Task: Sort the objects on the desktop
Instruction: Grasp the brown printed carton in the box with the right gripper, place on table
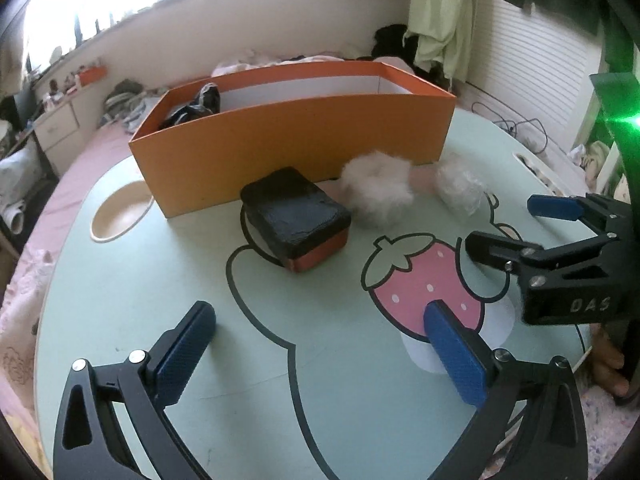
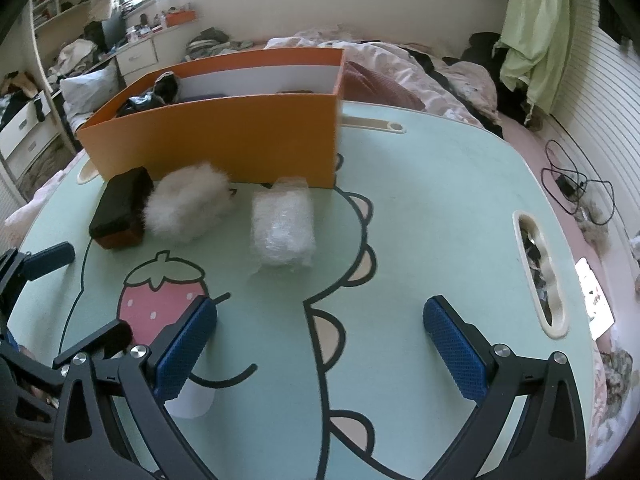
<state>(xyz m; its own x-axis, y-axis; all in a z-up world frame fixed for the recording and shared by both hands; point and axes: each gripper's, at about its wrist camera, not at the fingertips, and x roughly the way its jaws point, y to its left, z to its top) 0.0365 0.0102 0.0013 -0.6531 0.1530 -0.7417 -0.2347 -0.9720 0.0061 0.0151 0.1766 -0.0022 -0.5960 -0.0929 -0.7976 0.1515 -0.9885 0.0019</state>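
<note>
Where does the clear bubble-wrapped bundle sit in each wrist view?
Left wrist: the clear bubble-wrapped bundle lies right of centre, beside the fluffy white pom-pom.
Right wrist: the bundle lies near centre, right of the pom-pom.
Shared landmark: the open orange cardboard box just behind.

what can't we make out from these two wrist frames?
- Orange box contents: the near wall hides most in both views; only a dark bundle pokes up at its left end.
- Bubble-wrapped packet: the wrap hides what is inside.
- Fluffy item: just fur, identity unclear.
- Table slot contents: too small, right wrist view.
</note>
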